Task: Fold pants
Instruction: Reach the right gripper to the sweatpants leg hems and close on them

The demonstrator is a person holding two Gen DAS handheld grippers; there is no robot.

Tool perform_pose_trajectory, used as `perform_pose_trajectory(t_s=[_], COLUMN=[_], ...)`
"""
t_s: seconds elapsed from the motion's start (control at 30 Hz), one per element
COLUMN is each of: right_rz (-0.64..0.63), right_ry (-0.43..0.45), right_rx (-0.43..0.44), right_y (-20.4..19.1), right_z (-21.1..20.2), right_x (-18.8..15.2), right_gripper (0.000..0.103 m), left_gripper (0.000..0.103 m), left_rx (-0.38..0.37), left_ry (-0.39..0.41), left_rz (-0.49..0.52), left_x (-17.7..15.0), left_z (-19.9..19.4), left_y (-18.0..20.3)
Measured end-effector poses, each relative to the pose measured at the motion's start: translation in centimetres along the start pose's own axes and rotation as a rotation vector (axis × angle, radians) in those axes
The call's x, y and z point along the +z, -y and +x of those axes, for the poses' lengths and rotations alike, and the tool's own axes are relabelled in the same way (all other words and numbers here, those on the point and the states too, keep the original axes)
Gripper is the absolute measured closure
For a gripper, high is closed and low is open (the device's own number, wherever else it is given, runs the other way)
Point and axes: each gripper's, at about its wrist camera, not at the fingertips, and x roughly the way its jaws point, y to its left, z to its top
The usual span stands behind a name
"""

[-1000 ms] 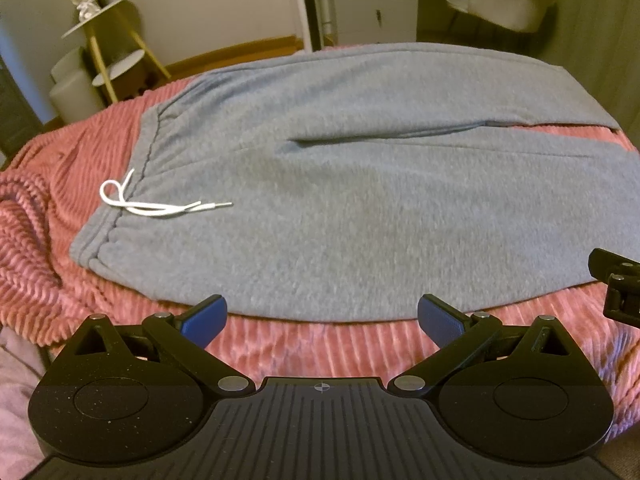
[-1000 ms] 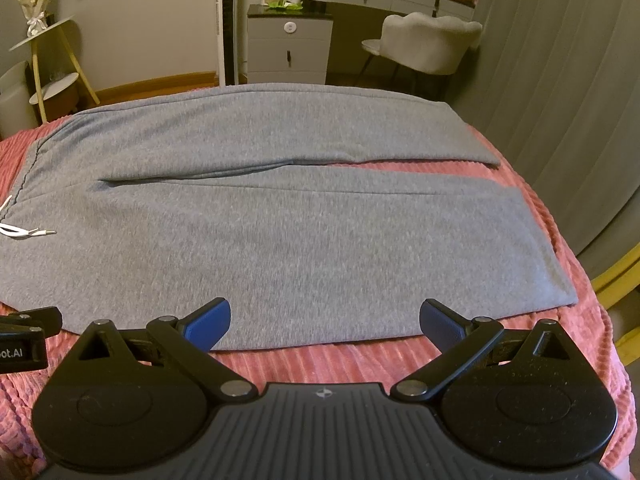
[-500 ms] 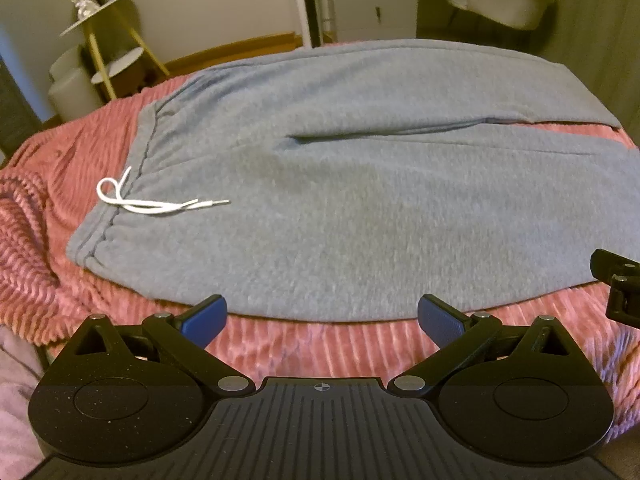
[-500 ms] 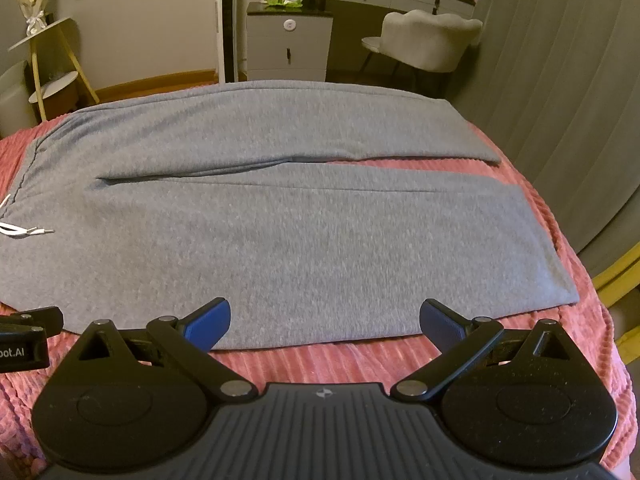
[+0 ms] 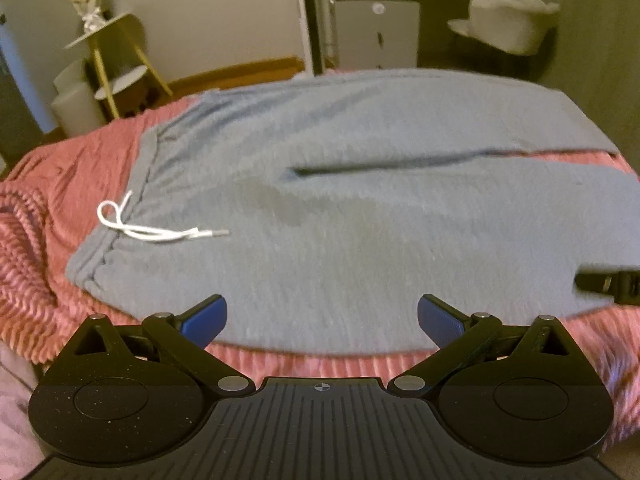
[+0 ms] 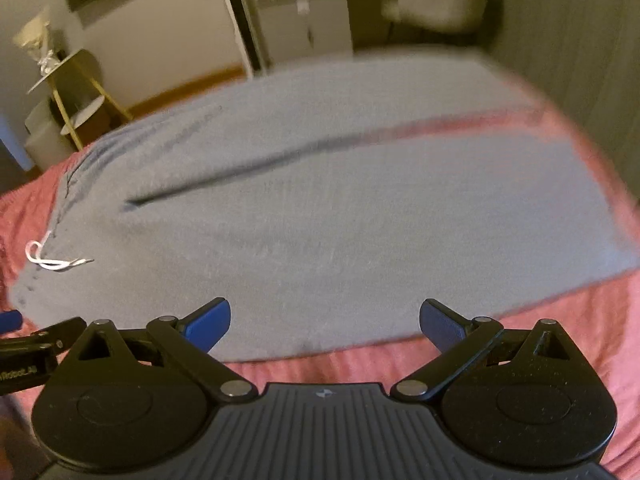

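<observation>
Left wrist view shows the pink ribbed bedspread (image 5: 36, 248) with the grey fleece sweatpants (image 5: 360, 240) spread flat across it, legs side by side, waistband to my left. They look soft, limp and light, so I judge a pinch through the near hem edge best. My left gripper (image 5: 320, 316) and right gripper (image 6: 324, 320) both gape, grasping nothing. White drawstring (image 5: 156, 232) lies loose.
</observation>
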Motion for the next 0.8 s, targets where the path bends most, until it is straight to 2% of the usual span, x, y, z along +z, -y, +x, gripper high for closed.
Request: perform_pose_trajectory(t_s=[0.07, 0.1, 0.13, 0.17, 0.23, 0.3, 0.33, 0.37, 0.4, 0.47, 0.53, 0.63, 0.7, 0.8], right_rz=[0.056, 0.068, 0.073, 0.080, 0.115, 0.177, 0.190, 0.154, 0.113, 0.108, 0.162, 0.258, 0.310, 0.379], right_ry=[-0.160, -0.177, -0.158, -0.119, 0.035, 0.205, 0.260, 0.261, 0.223, 0.145, 0.149, 0.110, 0.085, 0.112], right_rx=[0.081, 0.092, 0.079, 0.057, 0.025, 0.031, 0.047, 0.077, 0.073, 0.004, -0.013, -0.046, -0.106, -0.200], right_y=[1.6, 2.1, 2.5, 2.8, 3.7, 4.5, 4.6, 4.4, 4.1, 3.5, 3.9, 4.9, 5.7, 7.0], right_z=[3.1, 4.0, 4.4, 4.5, 4.4, 4.5, 5.1, 6.7, 8.0, 12.0, 14.9, 20.7, 24.2, 27.3], right_x=[1.4, 2.1, 3.1, 4.1, 7.7, 11.2, 12.8, 15.4, 17.2, 22.2, 26.1, 32.1, 35.0, 38.4], right_gripper=[0.002, 0.002, 0.002, 0.002, 0.002, 0.002, 0.002, 0.002, 0.002, 0.002, 0.002, 0.002, 0.002, 0.003], left_gripper=[0.000, 0.000, 0.000, 0.000, 0.000, 0.000, 0.000, 0.000, 0.000, 0.000, 0.000, 0.000, 0.000, 0.000], left_rx=[0.010, 0.023, 0.037, 0.065, 0.121, 0.171, 0.175, 0.170, 0.166, 0.191, 0.257, 0.347, 0.342, 0.295], left_ry=[0.003, -0.002, -0.007, -0.010, -0.004, 0.003, 0.014, 0.024, 0.037, 0.050, 0.094, 0.192, 0.219, 0.181], left_rz=[-0.013, -0.022, -0.028, -0.035, -0.046, -0.074, -0.101, -0.127, -0.165, -0.221, -0.218, -0.151, -0.115, -0.129], left_x=[1.0, 1.6, 2.0, 2.8, 4.2, 6.0, 6.9, 7.7, 8.5, 9.5, 9.4, 8.8, 9.0, 9.5], left_z=[0.9, 1.7, 2.4, 3.4, 4.8, 6.5, 7.3, 8.0, 8.9, 10.8, 12.0, 13.1, 14.1, 15.8], left_y=[0.1, 0.1, 0.1, 0.3, 0.4, 0.5, 0.4, 0.2, -0.1, -0.7, -0.9, -0.6, -0.6, -1.1])
